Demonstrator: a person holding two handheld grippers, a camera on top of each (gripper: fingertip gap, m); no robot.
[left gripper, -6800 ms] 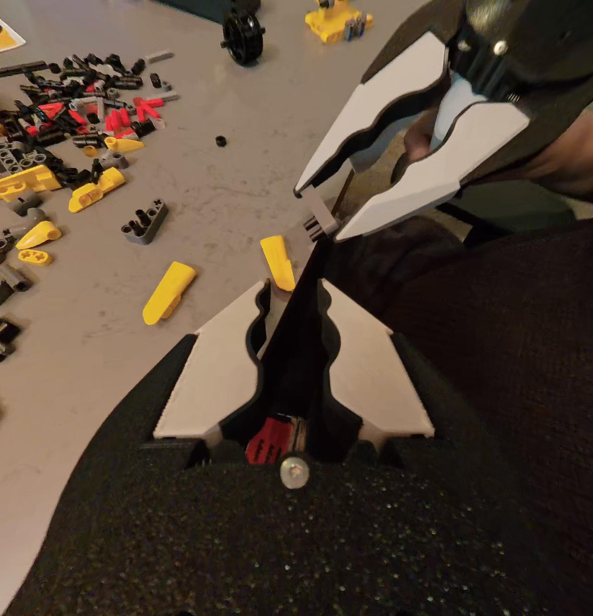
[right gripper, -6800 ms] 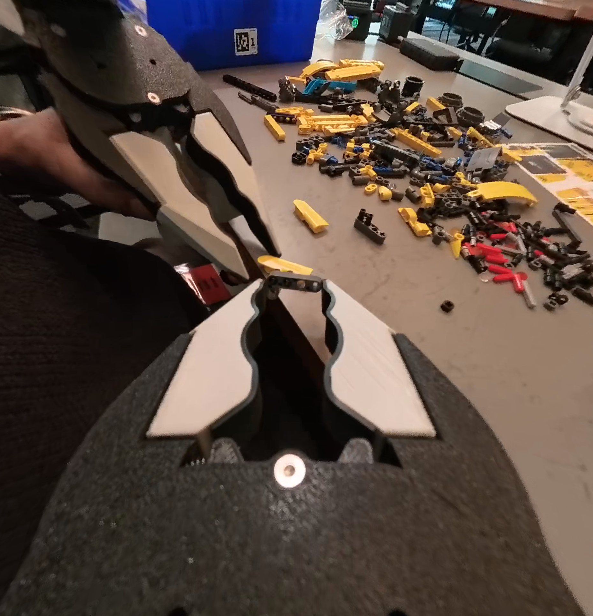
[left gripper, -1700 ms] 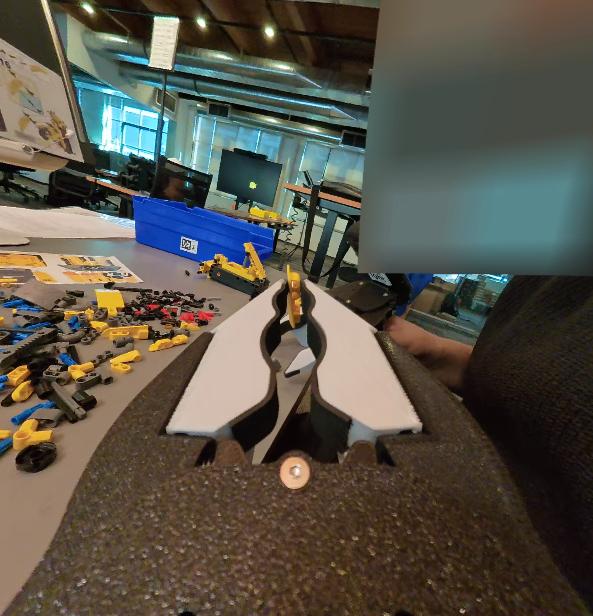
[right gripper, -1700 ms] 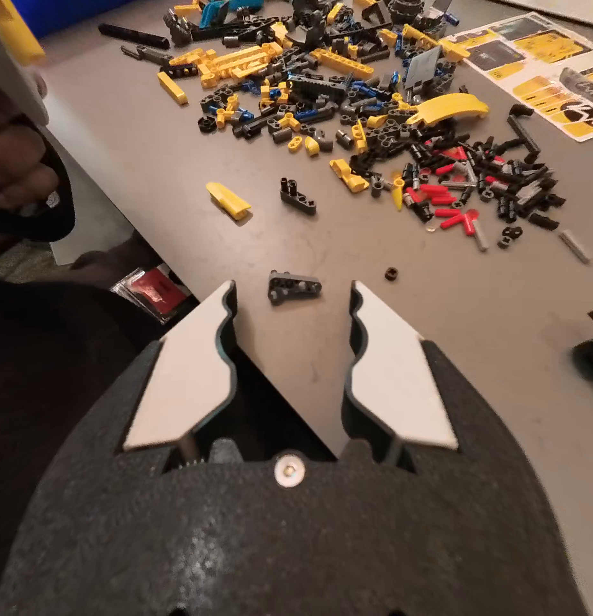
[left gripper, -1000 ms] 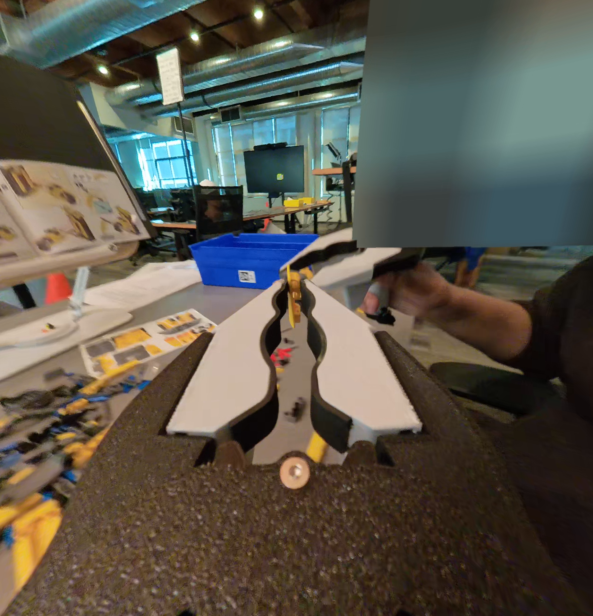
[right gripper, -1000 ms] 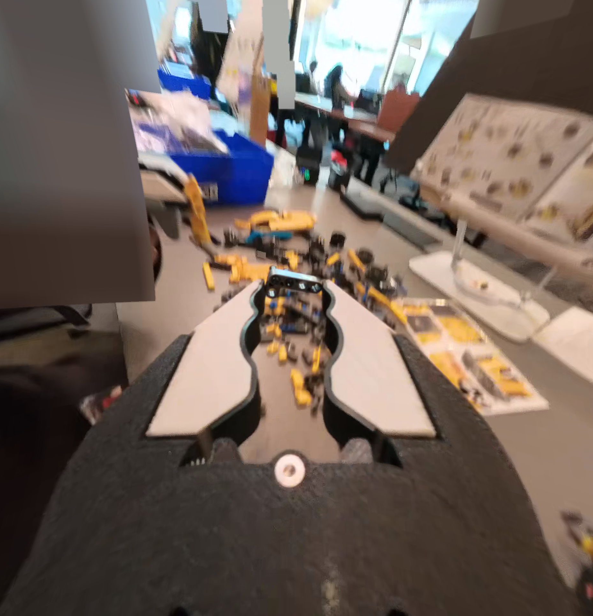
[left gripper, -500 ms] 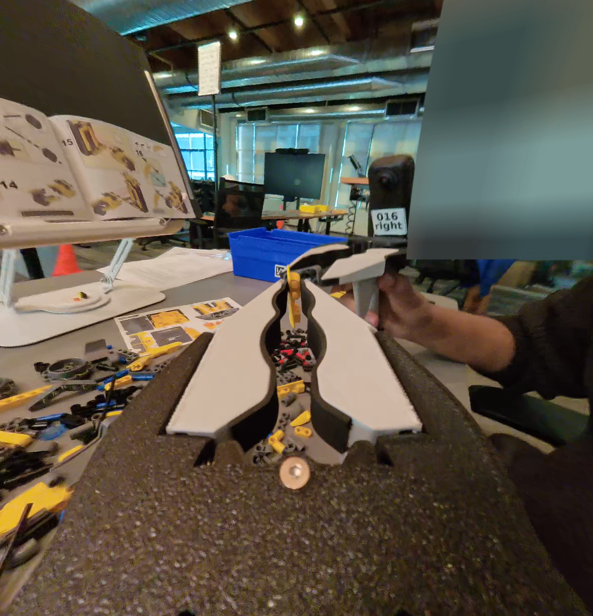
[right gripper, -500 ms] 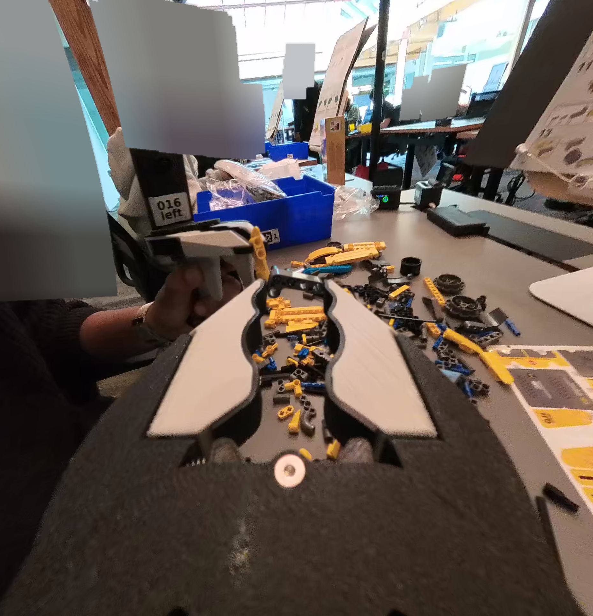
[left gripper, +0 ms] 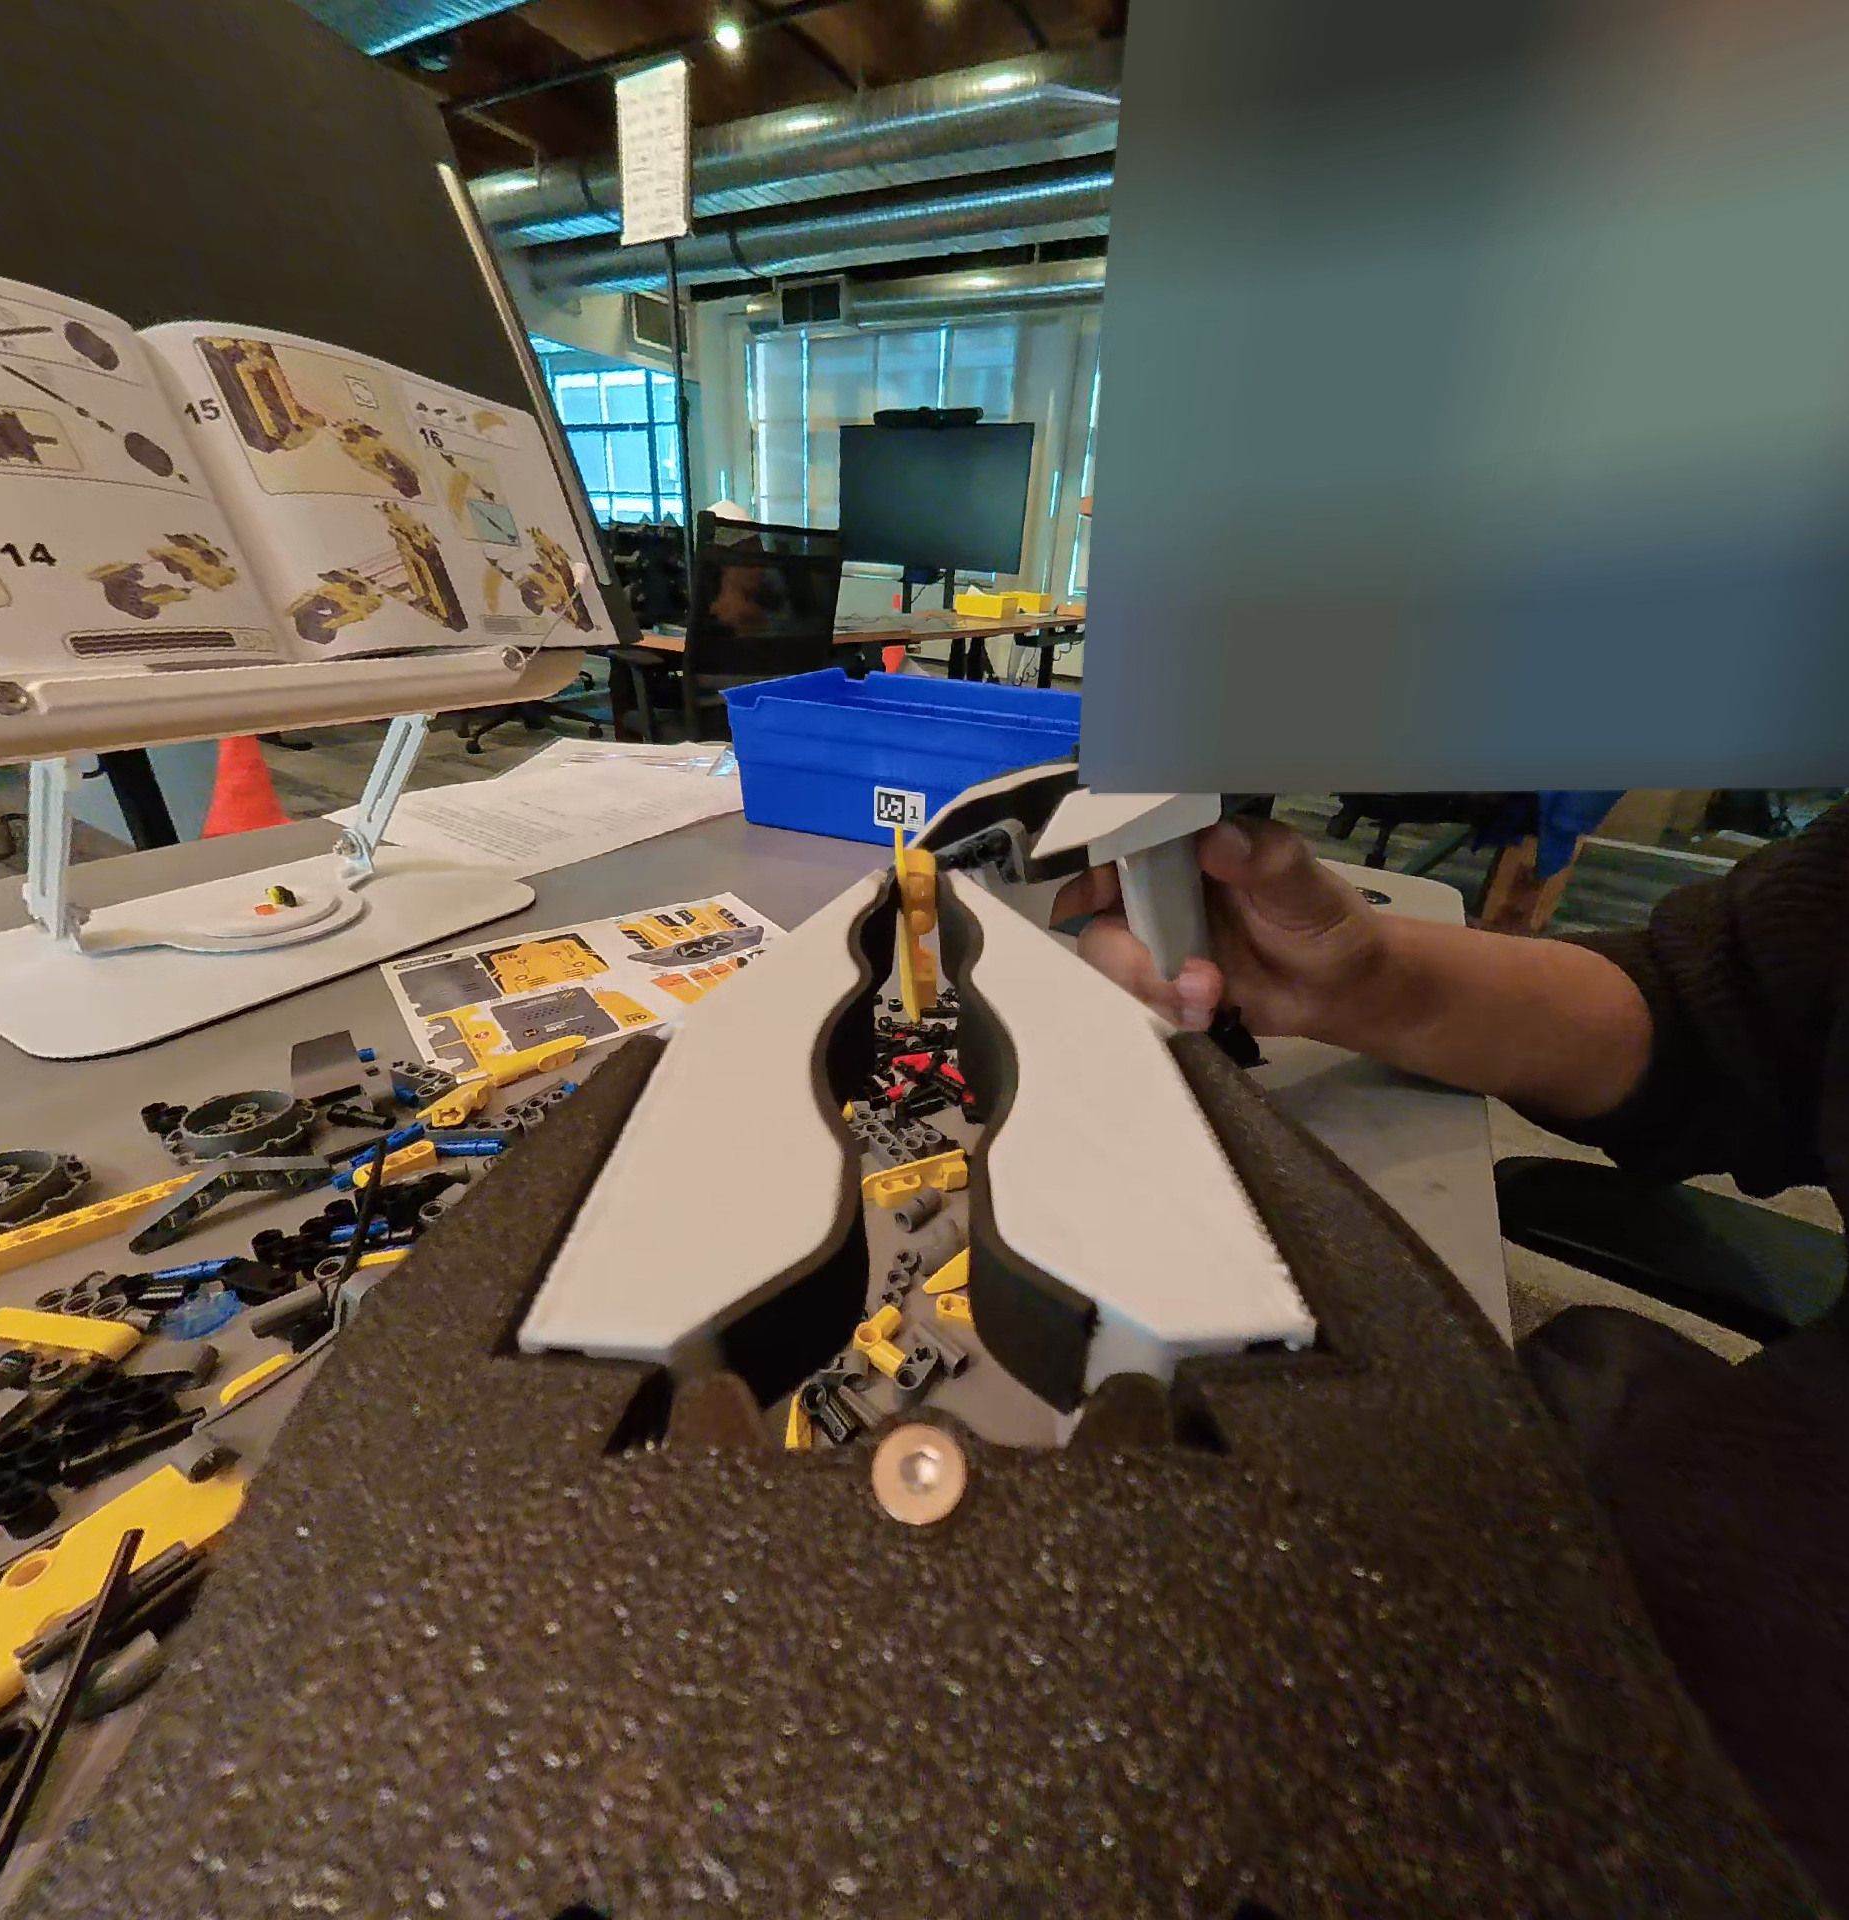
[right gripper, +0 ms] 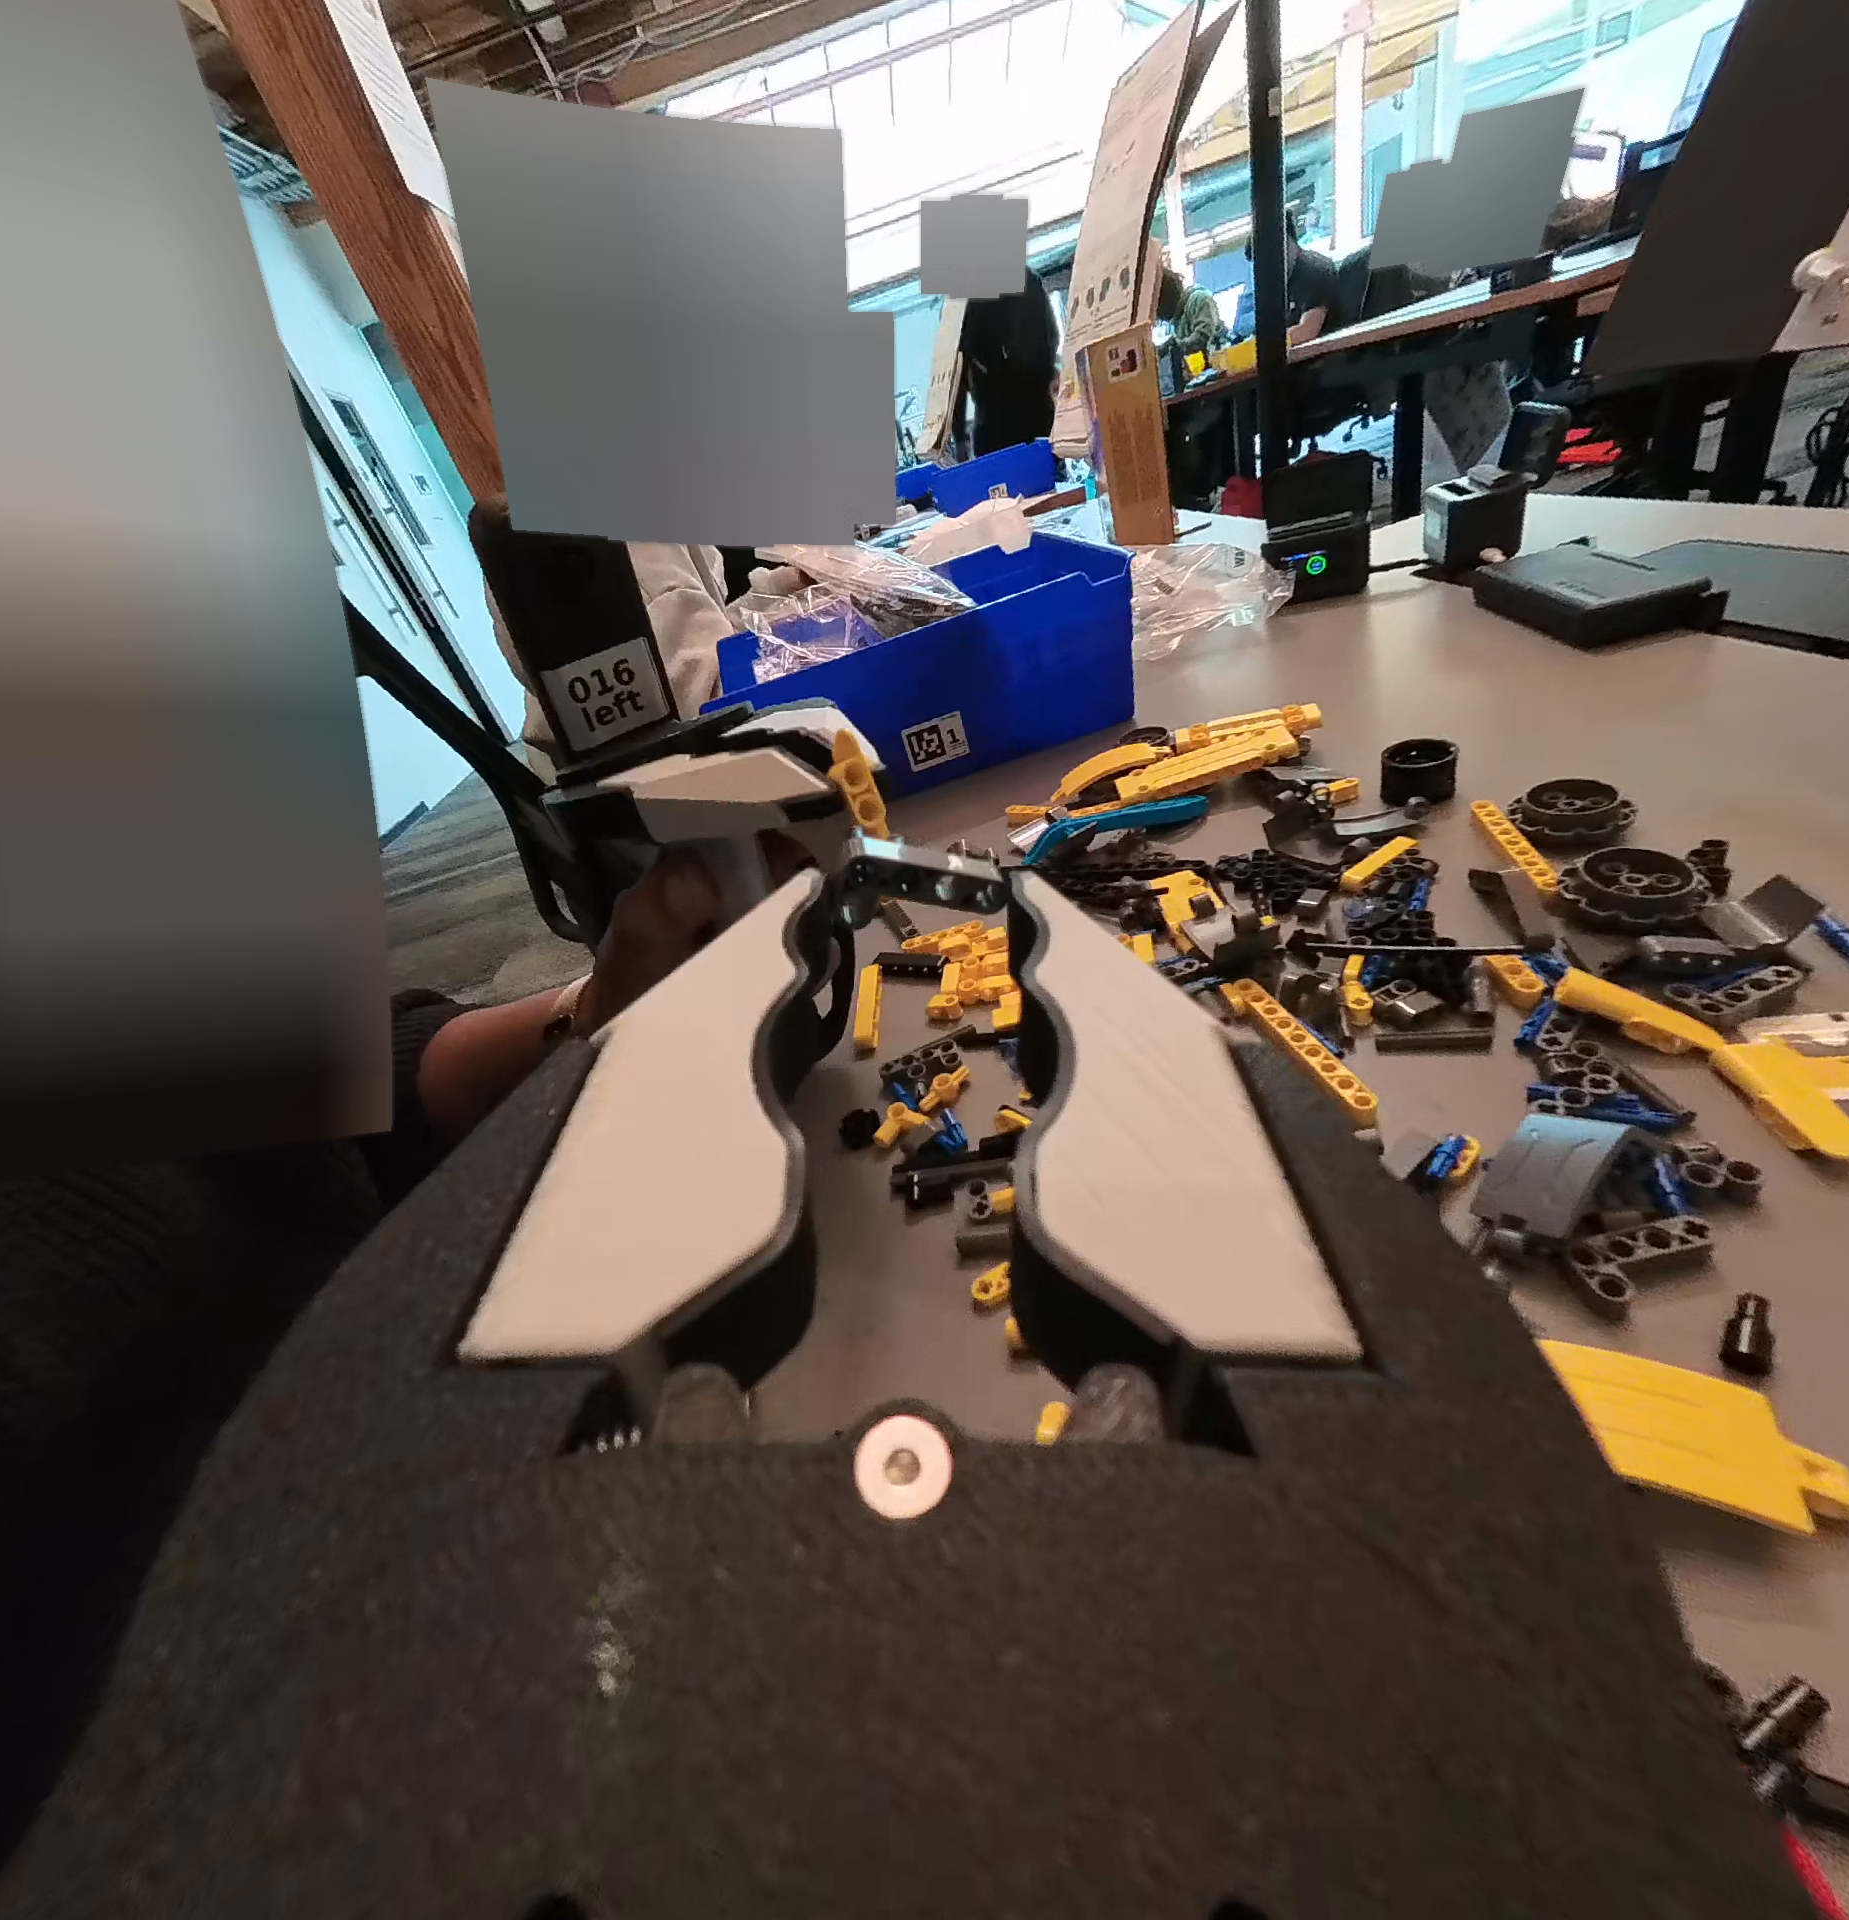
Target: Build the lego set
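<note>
Left wrist view: the left hand-held gripper (left gripper: 915, 894) is clamped narrow on a thin yellow piece (left gripper: 916, 928) standing upright at its tips. The right hand-held gripper (right gripper: 925, 883) pinches a dark grey beam (right gripper: 925, 881) crosswise, right beside that yellow piece, both above the table (right gripper: 1367, 665) with loose bricks (right gripper: 1419, 966) scattered beyond and below.
</note>
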